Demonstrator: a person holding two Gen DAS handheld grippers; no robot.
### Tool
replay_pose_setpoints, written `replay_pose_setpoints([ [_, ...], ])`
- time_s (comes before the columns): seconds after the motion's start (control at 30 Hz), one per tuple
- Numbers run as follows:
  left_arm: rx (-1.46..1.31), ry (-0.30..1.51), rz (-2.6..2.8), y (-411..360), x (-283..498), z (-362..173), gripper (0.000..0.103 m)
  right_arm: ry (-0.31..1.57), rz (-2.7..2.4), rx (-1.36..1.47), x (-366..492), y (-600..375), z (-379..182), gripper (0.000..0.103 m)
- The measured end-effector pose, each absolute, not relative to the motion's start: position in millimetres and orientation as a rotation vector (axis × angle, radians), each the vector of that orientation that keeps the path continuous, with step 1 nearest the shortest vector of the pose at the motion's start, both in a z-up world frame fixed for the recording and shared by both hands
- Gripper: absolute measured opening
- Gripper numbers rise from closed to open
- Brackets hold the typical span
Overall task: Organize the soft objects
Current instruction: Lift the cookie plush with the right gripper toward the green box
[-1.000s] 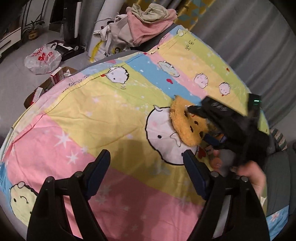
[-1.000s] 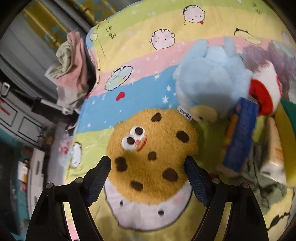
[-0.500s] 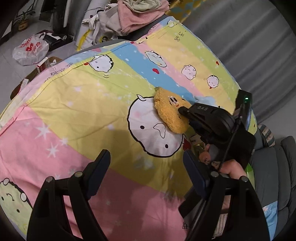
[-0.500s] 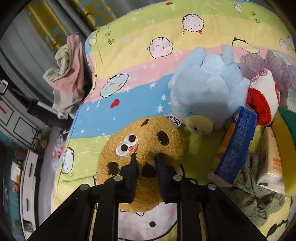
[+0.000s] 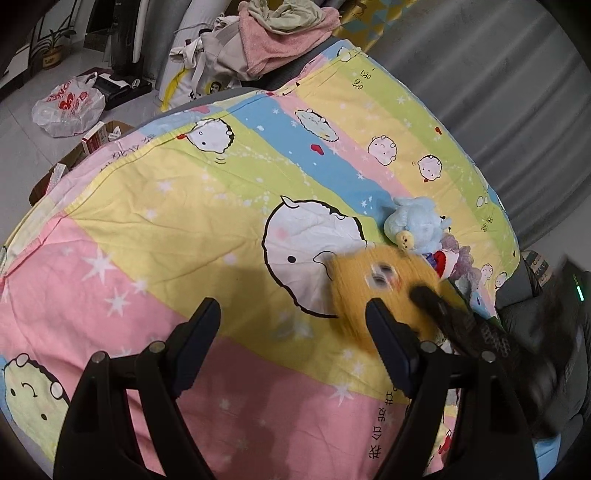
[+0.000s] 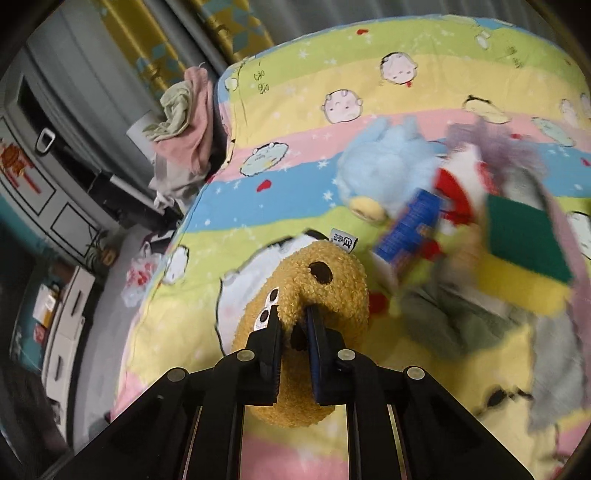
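Tan plush fills the narrow gap of the right tongs (image 6: 295,328), whose jaws have just been closing and now pinch a fold of the round cookie toy (image 6: 314,295), bunching its face, with the rest of it bulging out below and either side of the pads. From the right wrist view the toy hangs just above the striped cartoon bedsheet (image 6: 295,110), its white tag upright at the top.

Past it lies a close heap: a blue box (image 6: 410,225), a sponge (image 6: 524,258) with a green face and yellow body, a grey-green cloth (image 6: 454,325), a red-and-white toy (image 6: 454,192), a purple fluffy piece (image 6: 509,147) and a pale blue plush (image 6: 388,166). No bin or basket shows in either view.

The left wrist view shows the left tongs (image 5: 291,325) spread wide and empty over the pink stripe, with the cookie toy blurred just beyond the right-hand pad and the right tongs reaching in from the right edge. Only this view takes in the floor past the bed: an open cardboard box (image 5: 92,136) with small cartons in it, and a white plastic bag (image 5: 66,107). Towels (image 5: 284,33) are piled beyond the bed's far corner.
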State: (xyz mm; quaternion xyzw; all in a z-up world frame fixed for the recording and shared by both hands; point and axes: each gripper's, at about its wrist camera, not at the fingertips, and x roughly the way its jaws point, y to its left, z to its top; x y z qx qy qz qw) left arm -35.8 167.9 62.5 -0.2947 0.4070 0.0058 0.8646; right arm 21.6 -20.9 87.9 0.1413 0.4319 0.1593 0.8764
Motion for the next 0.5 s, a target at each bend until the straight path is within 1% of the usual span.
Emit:
replay_pose_setpoints([
  [0.33, -0.589, 0.86, 0.067, 164, -42, 57, 0.079, 0.92, 0.333, 0.272, -61, -73, 93, 0.014],
  [0.5, -0.557, 0.894, 0.024, 145, -42, 52, 0.079, 0.954, 0.32, 0.325, -77, -98, 80, 0.014],
])
